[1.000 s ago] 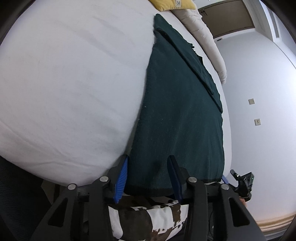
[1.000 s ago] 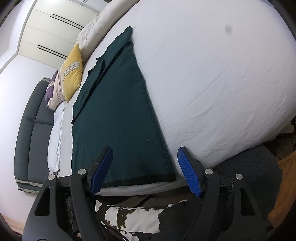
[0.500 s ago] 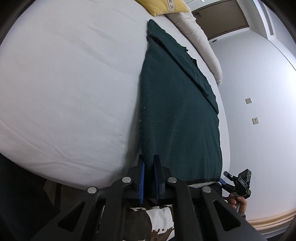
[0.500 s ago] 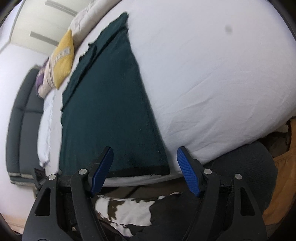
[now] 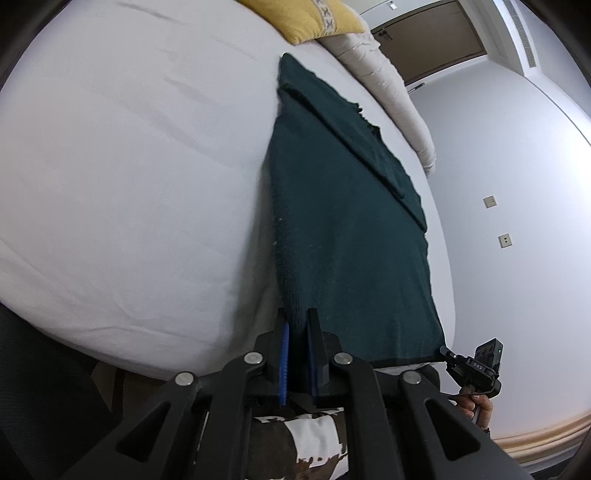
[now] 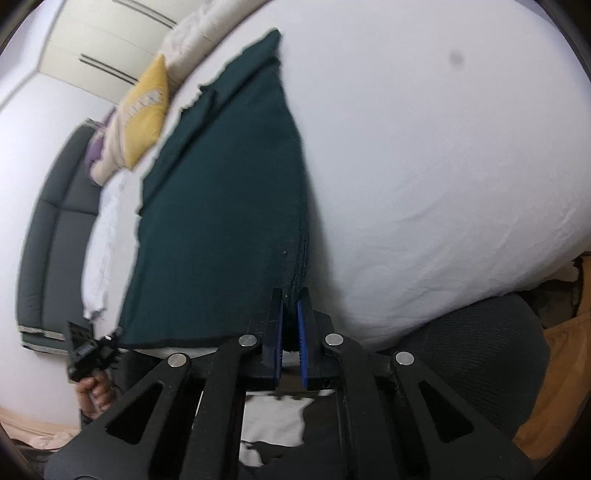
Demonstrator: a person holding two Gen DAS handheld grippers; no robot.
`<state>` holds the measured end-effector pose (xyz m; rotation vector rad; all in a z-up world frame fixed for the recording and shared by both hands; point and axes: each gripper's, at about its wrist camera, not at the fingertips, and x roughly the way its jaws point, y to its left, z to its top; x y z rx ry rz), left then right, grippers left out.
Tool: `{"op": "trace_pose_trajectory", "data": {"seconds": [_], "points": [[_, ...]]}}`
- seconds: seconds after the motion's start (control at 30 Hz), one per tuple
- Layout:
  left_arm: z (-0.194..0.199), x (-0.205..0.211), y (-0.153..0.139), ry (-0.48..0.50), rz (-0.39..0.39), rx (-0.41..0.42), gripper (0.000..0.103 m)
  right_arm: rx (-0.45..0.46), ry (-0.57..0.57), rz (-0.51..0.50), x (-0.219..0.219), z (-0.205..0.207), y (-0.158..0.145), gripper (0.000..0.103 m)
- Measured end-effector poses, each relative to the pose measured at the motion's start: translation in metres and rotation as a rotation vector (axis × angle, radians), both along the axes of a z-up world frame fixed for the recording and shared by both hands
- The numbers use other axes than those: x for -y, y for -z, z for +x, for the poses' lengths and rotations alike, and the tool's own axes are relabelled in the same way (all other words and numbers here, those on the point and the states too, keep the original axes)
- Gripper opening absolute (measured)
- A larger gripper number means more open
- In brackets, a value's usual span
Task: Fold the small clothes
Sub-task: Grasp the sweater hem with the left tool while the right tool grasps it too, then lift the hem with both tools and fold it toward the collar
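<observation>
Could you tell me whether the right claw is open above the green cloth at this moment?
No, the right claw is shut on the near corner of the green cloth.

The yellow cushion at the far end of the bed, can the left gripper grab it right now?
Probably not: the left gripper is shut on the dark green knitted garment's near corner, and the yellow cushion lies far beyond it.

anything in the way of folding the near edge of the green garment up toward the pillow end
Nothing visible. Left tool and right tool each pinch a near corner of the dark green garment, and only its own flat cloth lies ahead. The yellow pillow sits beyond its far end.
</observation>
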<state>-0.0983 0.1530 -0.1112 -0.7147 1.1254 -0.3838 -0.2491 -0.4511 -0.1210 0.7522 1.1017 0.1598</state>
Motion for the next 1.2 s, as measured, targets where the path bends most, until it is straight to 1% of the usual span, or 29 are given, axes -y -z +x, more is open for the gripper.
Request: {"op": "trace_pose_trajectory", "data": {"seconds": [0.1,0.2,0.33,0.53,0.67,0.83,0.93,1.03,1.1,1.2], "points": [[0.001,-0.001,-0.011,-0.003,-0.023,0.028,0.009,0.084,0.023,0.08,0.005,0.003,-0.02,0.005],[0.005,-0.001,-0.025,-0.008,-0.043,0.064,0.009,0.145,0.036,0.123,0.006,0.011,-0.038,0.005],[0.019,-0.007,-0.042,-0.03,-0.101,0.108,0.009,0.23,0.069,0.211,0.008,0.031,-0.058,0.005],[0.057,-0.009,-0.08,-0.066,-0.137,0.2,0.009,0.31,0.136,0.287,0.014,0.073,-0.086,0.005],[0.092,-0.009,-0.093,-0.095,-0.146,0.229,0.009,0.343,0.171,0.286,0.021,0.11,-0.102,0.005],[0.148,-0.01,-0.098,-0.135,-0.174,0.242,0.008,0.346,0.222,0.3,0.03,0.168,-0.108,0.005],[0.183,-0.008,-0.099,-0.147,-0.167,0.246,0.008,0.348,0.239,0.288,0.034,0.204,-0.111,0.005],[0.223,-0.009,-0.09,-0.173,-0.175,0.225,0.006,0.342,0.253,0.266,0.036,0.243,-0.111,0.005],[0.243,-0.012,-0.082,-0.188,-0.183,0.209,0.005,0.336,0.264,0.245,0.037,0.272,-0.108,0.005],[0.274,-0.011,-0.069,-0.198,-0.169,0.188,0.005,0.324,0.285,0.224,0.04,0.306,-0.097,0.005]]}}
